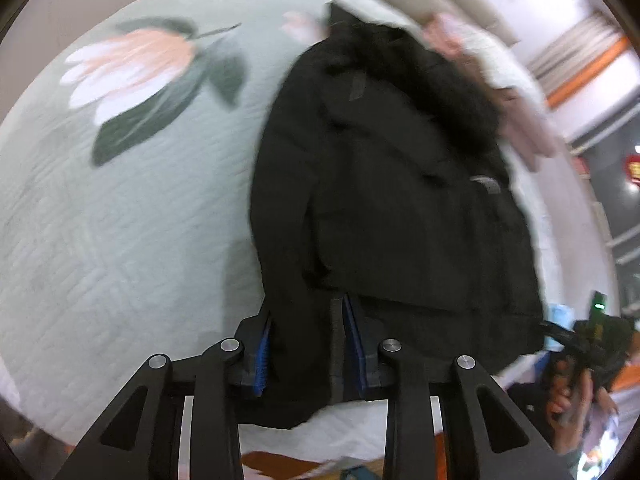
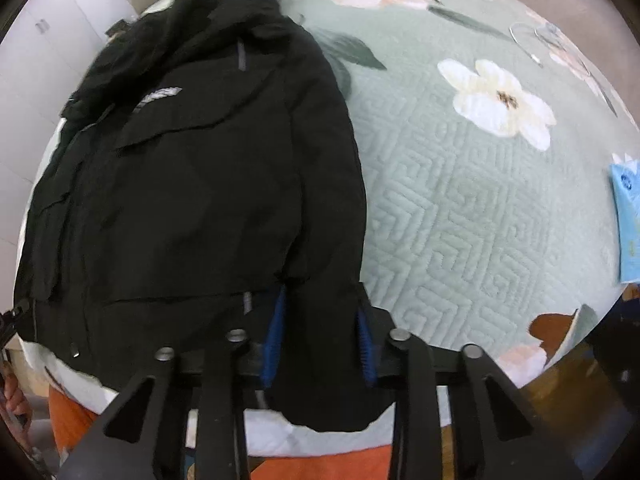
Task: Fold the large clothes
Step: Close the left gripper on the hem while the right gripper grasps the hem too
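Black jacket (image 1: 400, 184) lies spread on a bed, on a pale green quilted cover (image 1: 132, 240) printed with big flowers. Its fur-trimmed hood points to the far side and its hem is near the edge of the bed, close to both cameras. In the left wrist view the left gripper (image 1: 306, 328) has its blue-padded fingers apart, and the cuff end of one sleeve lies between them — I cannot tell if the pads really press the cloth. In the right wrist view the right gripper (image 2: 322, 336) stands the same way at the other sleeve of the jacket (image 2: 208, 184), fingers apart around the fabric. A light blue packet (image 2: 628, 220) lies on the cover at the right, well apart from the jacket.
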`<state>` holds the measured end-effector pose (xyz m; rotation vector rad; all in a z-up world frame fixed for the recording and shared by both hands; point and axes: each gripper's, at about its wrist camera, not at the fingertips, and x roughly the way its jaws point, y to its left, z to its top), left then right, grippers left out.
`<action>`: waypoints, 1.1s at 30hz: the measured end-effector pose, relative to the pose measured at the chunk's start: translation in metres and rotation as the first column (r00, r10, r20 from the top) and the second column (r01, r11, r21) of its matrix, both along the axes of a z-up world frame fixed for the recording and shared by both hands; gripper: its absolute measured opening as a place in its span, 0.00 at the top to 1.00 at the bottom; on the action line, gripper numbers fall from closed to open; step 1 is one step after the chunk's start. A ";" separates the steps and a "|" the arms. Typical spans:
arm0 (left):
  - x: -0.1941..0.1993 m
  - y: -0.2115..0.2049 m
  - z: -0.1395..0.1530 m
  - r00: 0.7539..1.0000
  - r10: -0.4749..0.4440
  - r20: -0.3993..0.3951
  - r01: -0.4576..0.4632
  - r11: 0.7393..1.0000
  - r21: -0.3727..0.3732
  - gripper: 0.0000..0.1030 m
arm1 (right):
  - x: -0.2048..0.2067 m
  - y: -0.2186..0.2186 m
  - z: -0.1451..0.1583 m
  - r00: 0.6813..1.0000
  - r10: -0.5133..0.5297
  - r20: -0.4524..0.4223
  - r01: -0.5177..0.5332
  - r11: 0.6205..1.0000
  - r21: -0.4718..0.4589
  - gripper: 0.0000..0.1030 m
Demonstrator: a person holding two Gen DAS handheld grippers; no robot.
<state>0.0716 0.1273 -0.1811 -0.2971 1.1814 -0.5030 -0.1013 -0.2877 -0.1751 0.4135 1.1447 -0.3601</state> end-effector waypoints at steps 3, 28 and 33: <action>0.000 0.002 0.009 1.000 -0.019 0.003 0.019 0.996 -0.088 0.70 | -0.003 0.006 0.010 0.999 0.035 0.031 -0.036 0.999 0.031 0.64; 0.000 0.004 -0.021 0.995 -0.006 -0.096 -0.022 0.959 -0.283 0.61 | 0.001 0.033 0.000 0.990 0.141 0.019 -0.142 0.989 0.043 0.52; -0.003 0.012 -0.043 0.990 0.058 -0.127 -0.083 0.975 -0.206 0.61 | 0.007 0.023 -0.018 0.997 0.077 0.010 -0.078 0.990 0.114 0.46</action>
